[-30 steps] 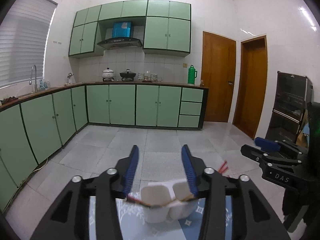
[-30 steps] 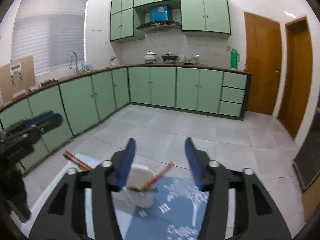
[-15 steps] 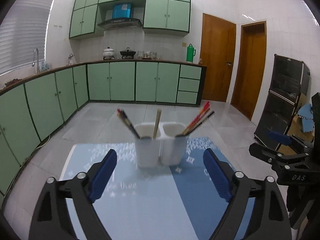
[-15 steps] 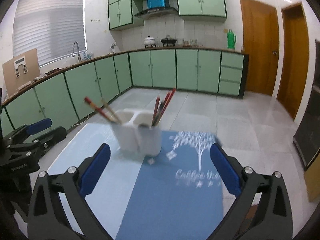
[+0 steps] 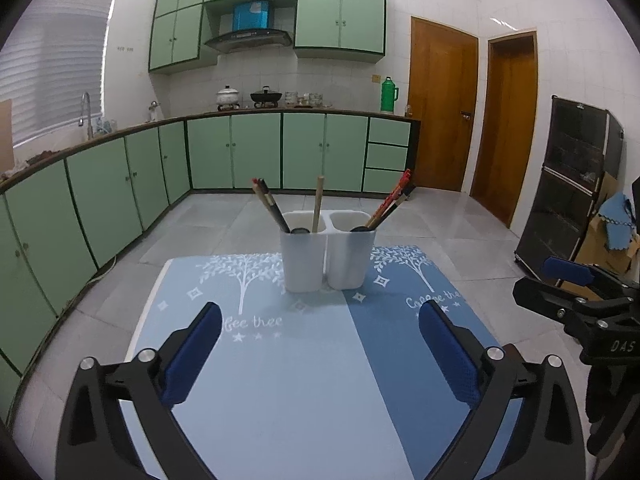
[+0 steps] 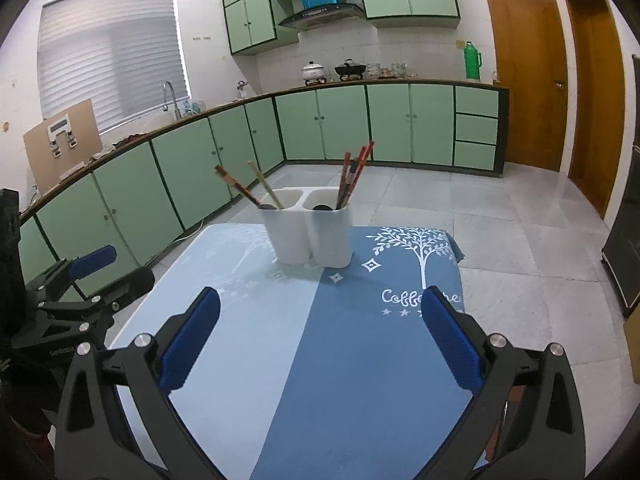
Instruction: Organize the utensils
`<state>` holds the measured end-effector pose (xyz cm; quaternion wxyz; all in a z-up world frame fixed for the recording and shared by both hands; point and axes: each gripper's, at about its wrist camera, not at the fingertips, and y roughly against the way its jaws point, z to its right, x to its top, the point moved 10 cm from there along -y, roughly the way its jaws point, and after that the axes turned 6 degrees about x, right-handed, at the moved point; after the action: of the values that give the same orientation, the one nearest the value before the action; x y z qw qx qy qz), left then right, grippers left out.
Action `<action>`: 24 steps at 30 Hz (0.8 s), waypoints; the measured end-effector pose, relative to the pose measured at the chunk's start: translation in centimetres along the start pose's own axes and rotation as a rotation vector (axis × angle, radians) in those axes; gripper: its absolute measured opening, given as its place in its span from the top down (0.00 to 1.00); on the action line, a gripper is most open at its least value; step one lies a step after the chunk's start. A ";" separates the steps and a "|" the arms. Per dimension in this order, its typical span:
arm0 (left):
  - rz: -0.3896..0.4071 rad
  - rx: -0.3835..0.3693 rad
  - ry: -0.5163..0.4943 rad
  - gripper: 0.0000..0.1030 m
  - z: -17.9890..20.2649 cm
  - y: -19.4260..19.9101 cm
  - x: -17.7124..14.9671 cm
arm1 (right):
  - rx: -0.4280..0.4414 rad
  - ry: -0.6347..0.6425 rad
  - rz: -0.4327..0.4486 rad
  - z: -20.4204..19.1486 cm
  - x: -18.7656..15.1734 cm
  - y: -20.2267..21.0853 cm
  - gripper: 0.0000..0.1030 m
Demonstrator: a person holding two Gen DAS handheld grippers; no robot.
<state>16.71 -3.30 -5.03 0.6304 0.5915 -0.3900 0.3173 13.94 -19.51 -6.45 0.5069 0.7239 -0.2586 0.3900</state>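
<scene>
A white two-compartment holder (image 5: 328, 256) (image 6: 308, 236) stands upright at the far end of the blue mat (image 5: 304, 380). Its left cup holds dark chopsticks (image 5: 272, 208) and a wooden stick (image 5: 318, 208). Red chopsticks (image 5: 390, 202) (image 6: 354, 176) lean out of the right cup. My left gripper (image 5: 320, 312) hovers over the mat short of the holder; its jaws are opening, with nothing between them. My right gripper (image 6: 320, 296) is open and empty, also short of the holder. Each gripper shows at the edge of the other's view.
The mat covers a small table (image 5: 154, 292) with floor on all sides. Green kitchen cabinets (image 5: 120, 200) run along the left and back. A dark glass cabinet (image 5: 568, 200) stands at the right, and two wooden doors (image 5: 442, 108) are behind.
Both grippers drew back from the holder and sank a little. Both jaws spread wide, leaving the chopsticks in the cups. The holder now stands farther ahead in both views.
</scene>
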 end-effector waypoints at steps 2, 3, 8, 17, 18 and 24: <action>0.001 0.003 0.006 0.06 -0.2 0.6 -0.2 | 0.007 0.006 -0.002 -0.5 -0.2 0.6 0.05; 0.003 0.007 0.006 0.06 -0.3 1.0 -0.3 | 0.011 0.009 -0.004 -0.7 -0.4 0.8 0.05; 0.012 0.027 0.005 0.06 -0.8 2.2 -0.4 | 0.034 0.016 -0.006 -1.8 -0.4 1.6 0.05; 0.035 0.040 -0.001 0.06 -1.1 4.0 -0.2 | 0.041 0.035 0.011 -3.1 0.2 2.9 0.05; 0.038 0.040 0.001 0.06 -1.1 4.1 -0.1 | 0.042 0.038 0.013 -3.2 0.2 3.0 0.05; 0.058 0.041 0.004 0.06 -1.2 5.0 0.2 | 0.042 0.045 0.023 -3.6 0.5 3.5 0.05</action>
<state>12.65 -1.65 -2.37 0.6094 0.5920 -0.3992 0.3447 10.43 -17.36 -3.53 0.4927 0.7226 -0.2472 0.4171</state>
